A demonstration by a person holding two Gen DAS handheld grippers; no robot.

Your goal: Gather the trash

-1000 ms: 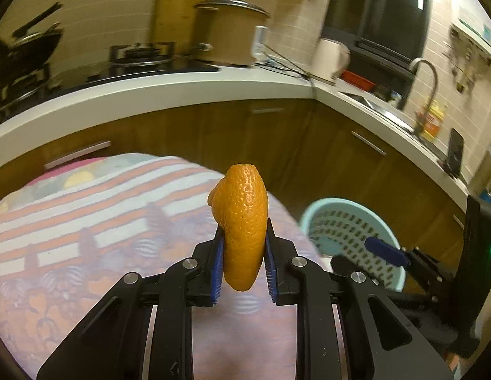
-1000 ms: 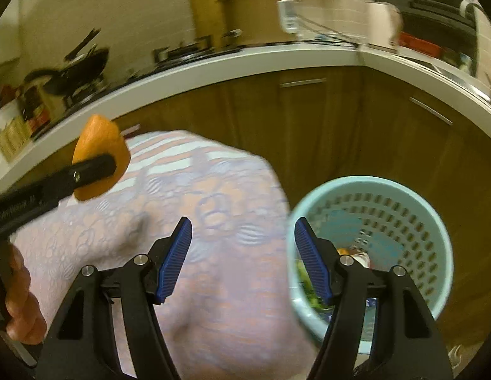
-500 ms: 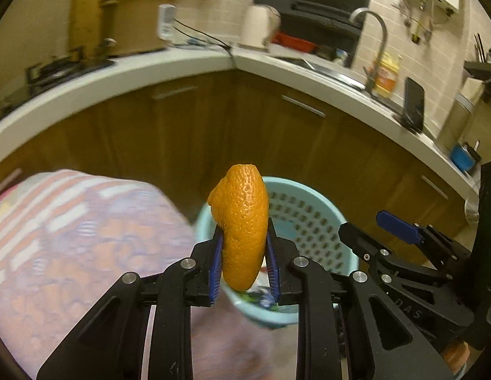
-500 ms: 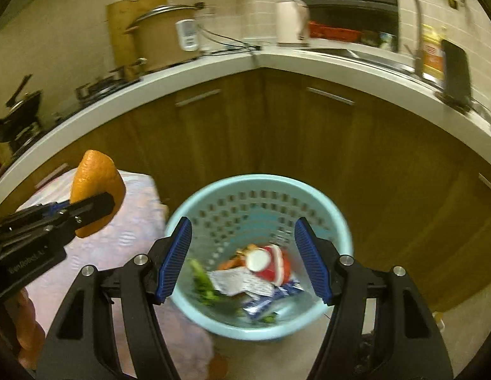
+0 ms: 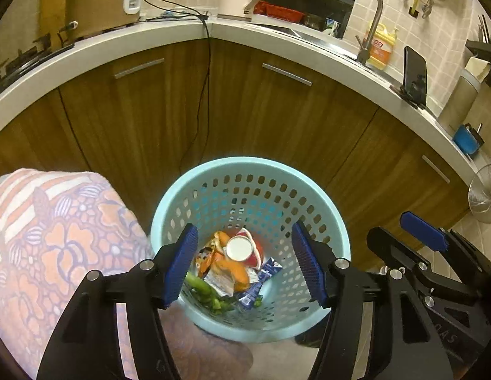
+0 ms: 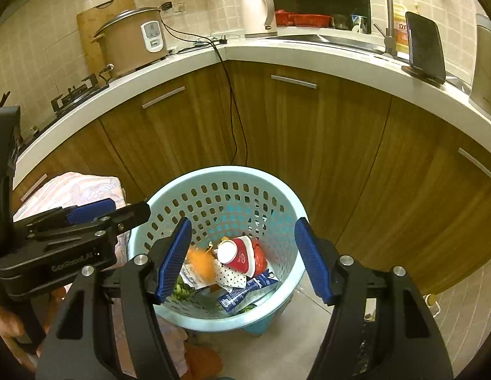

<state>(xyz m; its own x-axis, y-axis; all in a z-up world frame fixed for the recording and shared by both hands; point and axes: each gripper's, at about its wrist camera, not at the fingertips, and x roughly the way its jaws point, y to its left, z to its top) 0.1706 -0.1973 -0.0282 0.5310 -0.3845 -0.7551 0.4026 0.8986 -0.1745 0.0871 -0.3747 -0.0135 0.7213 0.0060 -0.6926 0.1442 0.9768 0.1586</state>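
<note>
A light-blue perforated basket (image 5: 324, 202) (image 6: 286, 196) stands on the floor below both grippers. It holds a red-and-white cup (image 5: 242, 248) (image 6: 242, 256), a blue wrapper (image 5: 261, 281) and green scraps (image 5: 204, 291). My left gripper (image 5: 244, 228) (image 6: 118, 212) hangs over the basket with its jaws opening and nothing between them. The orange peel (image 6: 198, 262) is a blur dropping onto the trash in the right wrist view. My right gripper (image 6: 243, 221) (image 5: 400, 234) is open and empty, also above the basket, just right of the left one.
A table under a patterned orange cloth (image 5: 55, 237) stands left of the basket. Wooden cabinets (image 5: 277, 120) and a white counter (image 5: 309, 53) curve behind it, with a black cable (image 5: 207, 95) hanging down. A fan (image 5: 486, 196) stands at far right.
Both grippers swung right from over the cloth to above the basket. The left jaws opened and let go of the orange peel, which falls into the basket.
</note>
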